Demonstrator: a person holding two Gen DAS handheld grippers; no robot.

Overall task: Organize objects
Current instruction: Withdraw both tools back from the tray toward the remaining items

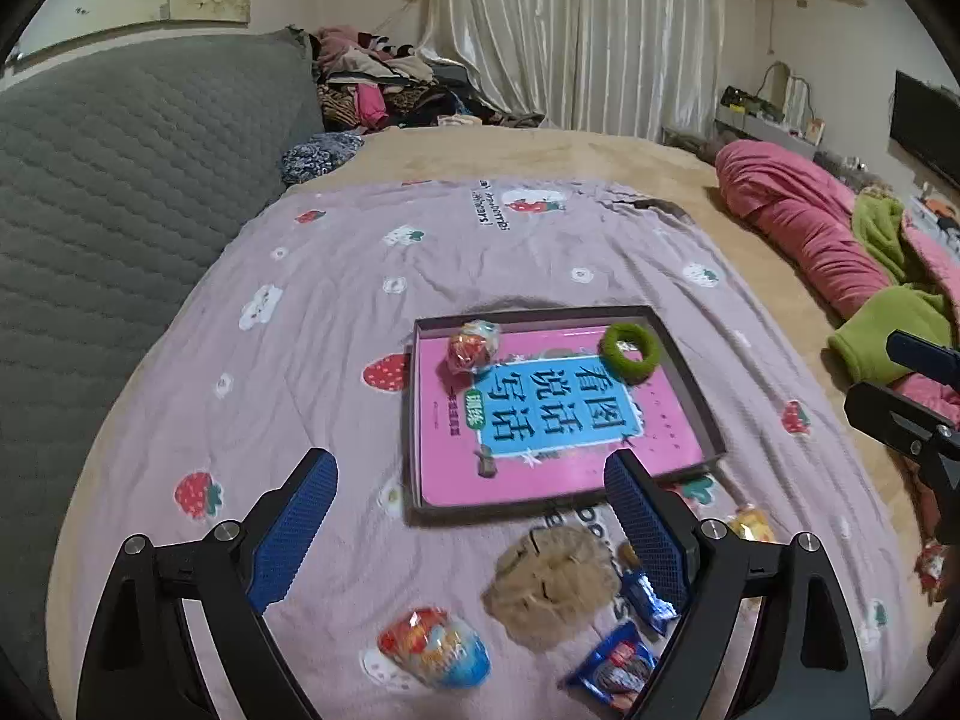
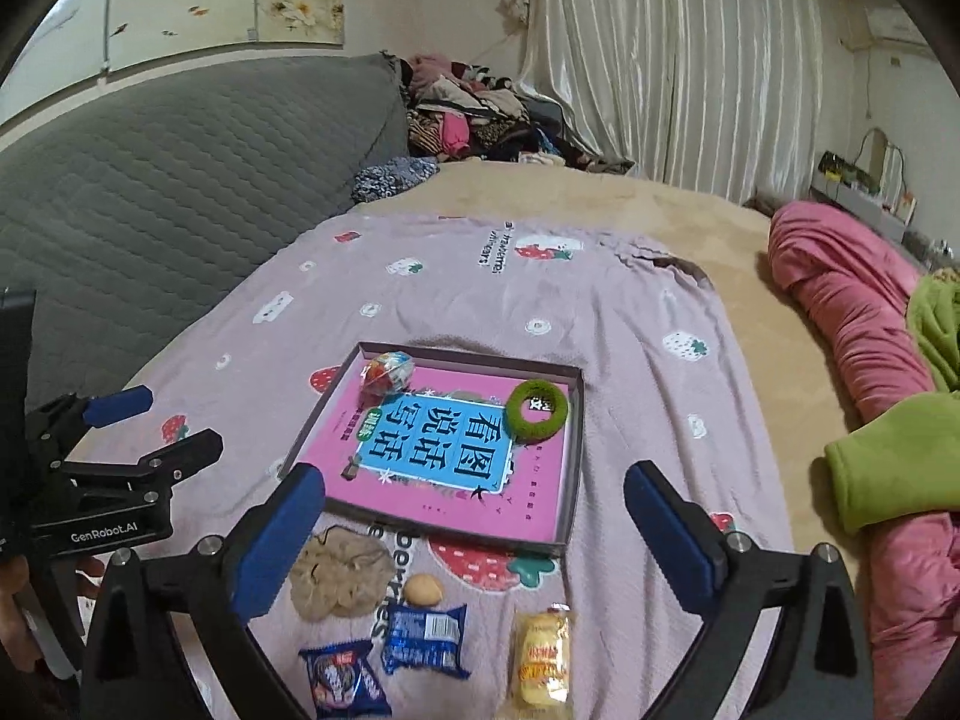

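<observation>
While both grippers stood above the bed, the left wrist view showed the left gripper (image 1: 471, 483) with its blue pads spread wide and nothing between them. Past it lay a shallow box (image 1: 690, 378) on the strawberry-print sheet (image 1: 336, 300), lined with a pink book (image 1: 558, 414); a wrapped candy ball (image 1: 473, 346) sat in the box's far left corner and a green ring (image 1: 630, 353) in its far right corner. On the sheet by the box's near edge lay a beige scrunchie (image 1: 551, 585), a second wrapped candy ball (image 1: 433, 648) and two blue snack packets (image 1: 615, 666), one partly hidden behind the right finger.

From the right wrist view, the right gripper (image 2: 474, 516) was likewise wide open and empty. The same box held the same two things. Along the sheet's near edge lay the scrunchie, a small round biscuit (image 2: 423, 590), the blue packets and a yellow snack packet (image 2: 542, 654); what the packets hold I cannot make out.

As a judgement, the risks lie in the next pick: slick wrappers could squirt from the pads, the soft sheet could bunch up into the jaws, the biscuit could crumble under a hard close, and the two grippers, working close together over the same cluster, could knock each other or nudge the light box.
</observation>
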